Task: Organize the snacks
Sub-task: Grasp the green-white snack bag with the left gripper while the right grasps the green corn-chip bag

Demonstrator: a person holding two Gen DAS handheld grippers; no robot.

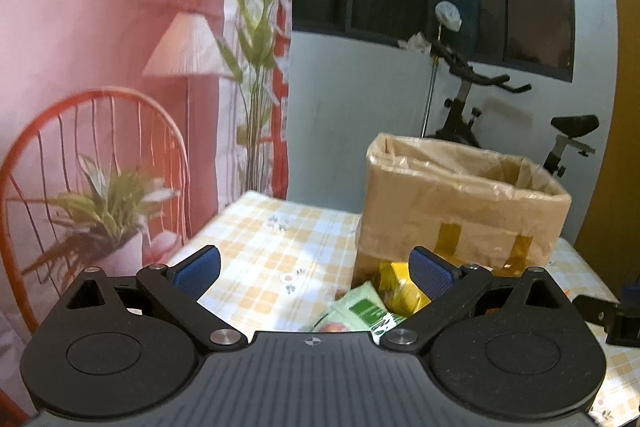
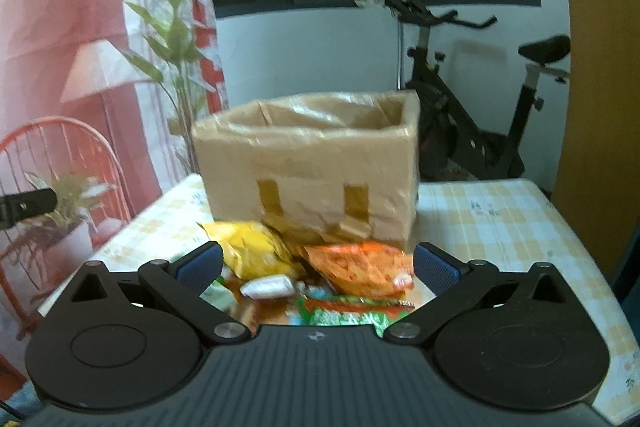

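A taped cardboard box (image 2: 312, 171) with an open top stands on the checked table (image 2: 500, 223); it also shows in the left wrist view (image 1: 460, 207). Snack packets lie in front of it: a yellow bag (image 2: 252, 251), an orange bag (image 2: 360, 267), a small white packet (image 2: 268, 287) and a green packet (image 2: 352, 315). My right gripper (image 2: 318, 267) is open and empty above these packets. My left gripper (image 1: 314, 269) is open and empty, left of the box, with a green packet (image 1: 360, 311) and a yellow bag (image 1: 400, 287) near its right finger.
An exercise bike (image 2: 472, 107) stands behind the table. A pink printed curtain (image 1: 100, 67) hangs at the left. The other gripper's body shows at the right edge of the left wrist view (image 1: 616, 315). Bare tablecloth (image 1: 272, 247) lies left of the box.
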